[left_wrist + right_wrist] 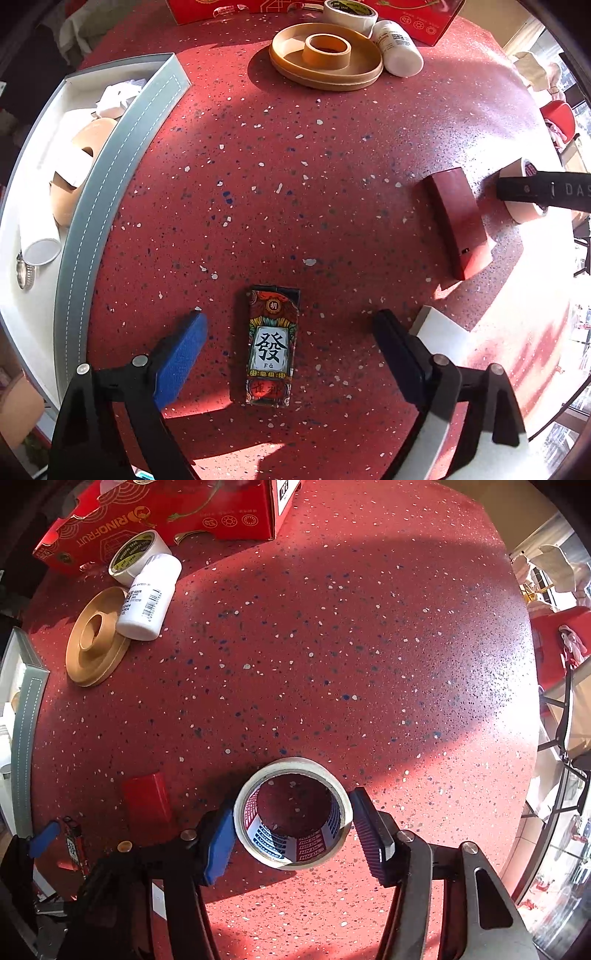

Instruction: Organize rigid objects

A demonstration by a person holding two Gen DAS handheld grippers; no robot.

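A small box printed with a mahjong tile (271, 347) lies flat on the red speckled table (295, 166). My left gripper (290, 325) stands open around it, with both pads clear of its sides. A white tape roll (295, 766) stands on the table between the pads of my right gripper (293, 819). The blue pad and the black pad touch its opposite sides. In the left wrist view a black finger of the right gripper (524, 190) shows over that tape roll (524, 214). A dark red box (458, 221) lies between the two grippers.
A grey-walled white tray (110, 184) at the left holds tape rolls, a white tube and a metal clamp. At the back are a tan ring dish (325, 77), a white bottle (399, 48), another tape roll (351, 14) and a red carton (166, 513). A white card (439, 332) lies by the left gripper's black finger.
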